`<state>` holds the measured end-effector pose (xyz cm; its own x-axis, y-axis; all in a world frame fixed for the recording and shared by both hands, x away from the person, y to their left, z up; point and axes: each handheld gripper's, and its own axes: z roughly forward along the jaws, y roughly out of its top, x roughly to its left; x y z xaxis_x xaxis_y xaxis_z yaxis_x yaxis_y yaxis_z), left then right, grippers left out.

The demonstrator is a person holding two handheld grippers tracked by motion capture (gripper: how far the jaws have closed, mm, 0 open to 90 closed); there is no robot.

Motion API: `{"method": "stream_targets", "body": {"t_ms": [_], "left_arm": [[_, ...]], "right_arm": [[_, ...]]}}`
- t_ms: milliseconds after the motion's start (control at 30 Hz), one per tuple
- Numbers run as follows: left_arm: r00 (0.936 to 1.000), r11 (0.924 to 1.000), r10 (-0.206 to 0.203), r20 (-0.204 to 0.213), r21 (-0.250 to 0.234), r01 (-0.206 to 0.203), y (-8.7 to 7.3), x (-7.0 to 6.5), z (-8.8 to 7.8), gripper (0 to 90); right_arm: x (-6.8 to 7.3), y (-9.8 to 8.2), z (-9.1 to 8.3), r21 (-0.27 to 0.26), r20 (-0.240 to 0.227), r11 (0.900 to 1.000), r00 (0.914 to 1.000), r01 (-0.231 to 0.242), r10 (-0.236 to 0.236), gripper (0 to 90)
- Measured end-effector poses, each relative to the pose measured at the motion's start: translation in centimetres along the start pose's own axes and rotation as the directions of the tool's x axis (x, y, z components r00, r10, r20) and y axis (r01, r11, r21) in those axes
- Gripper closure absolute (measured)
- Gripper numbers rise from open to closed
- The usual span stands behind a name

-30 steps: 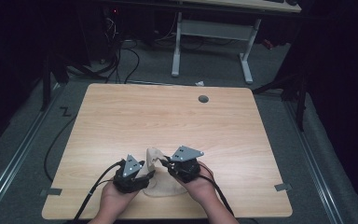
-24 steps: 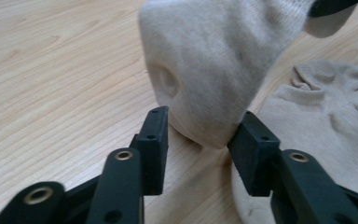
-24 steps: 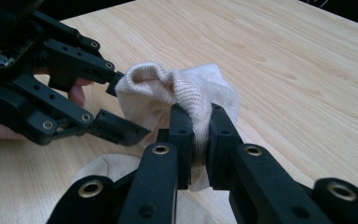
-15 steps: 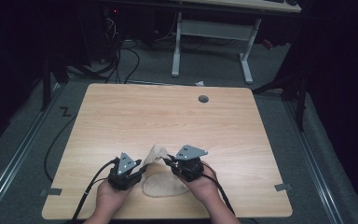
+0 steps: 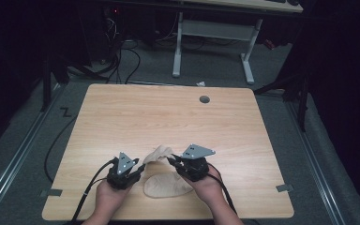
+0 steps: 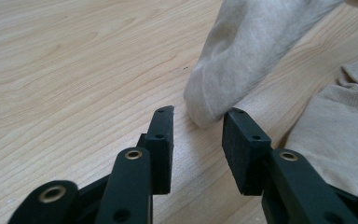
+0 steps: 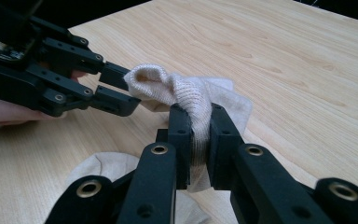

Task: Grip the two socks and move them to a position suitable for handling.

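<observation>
A beige sock lies near the table's front edge, with its flat part [image 5: 166, 185] on the wood. Its cuff end [image 5: 158, 152] is lifted off the table. My right gripper [image 7: 196, 109] is shut on that raised knit fabric [image 7: 186, 95], which is pinched between its jaws. In the high view the right gripper [image 5: 171, 160] sits to the right of the sock. My left gripper [image 6: 199, 112] has just been closing, but its jaws still stand apart with nothing between the pads. A fold of sock [image 6: 242, 56] hangs just past its tips. From above, the left gripper [image 5: 139, 165] points at the sock from the left.
The wooden table [image 5: 168, 117] has a round cable hole [image 5: 204, 99] near its far edge. Both hands rest at the front edge. Beyond the table stand a white desk frame [image 5: 178, 47] and cables on the dark floor.
The left gripper drew slightly left, uncovering more of the flat sock, and its jaws narrowed. The right gripper kept its hold and stayed in place.
</observation>
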<state>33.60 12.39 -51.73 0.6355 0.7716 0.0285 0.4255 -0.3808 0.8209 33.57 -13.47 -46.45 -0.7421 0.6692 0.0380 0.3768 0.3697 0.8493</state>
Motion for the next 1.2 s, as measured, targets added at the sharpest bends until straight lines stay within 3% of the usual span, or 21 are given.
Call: {"method": "stream_targets", "body": {"t_ms": [300,533,767,967,1200], "left_arm": [[0.9998,0.9996,-0.011,0.017,-0.027,0.011,0.2,0.0,0.1,71.8],[0.9995,0.9992,0.005,0.033,-0.040,-0.004,0.5,-0.2,-0.2,87.2],[0.9977,0.9980,0.040,0.055,-0.052,-0.038,1.0,-0.7,-1.1,88.5],[0.9920,0.9967,0.079,0.099,-0.025,-0.077,1.0,-1.8,-1.9,88.6],[0.9860,0.9977,0.066,0.153,0.001,-0.067,0.9,-2.7,-2.9,88.6]], "right_arm": [[0.0,0.0,0.0,0.000,-0.010,1.000,0.9999,-0.007,0.007,82.0],[0.0,-0.1,0.1,0.007,-0.005,1.000,0.9999,-0.009,0.009,81.9],[-1.3,-1.0,0.3,0.039,0.028,0.998,0.9985,-0.049,0.047,81.3],[-2.6,-2.2,0.3,0.074,0.049,0.993,0.9953,-0.087,0.084,80.3],[-2.7,-3.2,0.1,0.101,0.049,0.989,0.9933,-0.109,0.105,75.5]]}}
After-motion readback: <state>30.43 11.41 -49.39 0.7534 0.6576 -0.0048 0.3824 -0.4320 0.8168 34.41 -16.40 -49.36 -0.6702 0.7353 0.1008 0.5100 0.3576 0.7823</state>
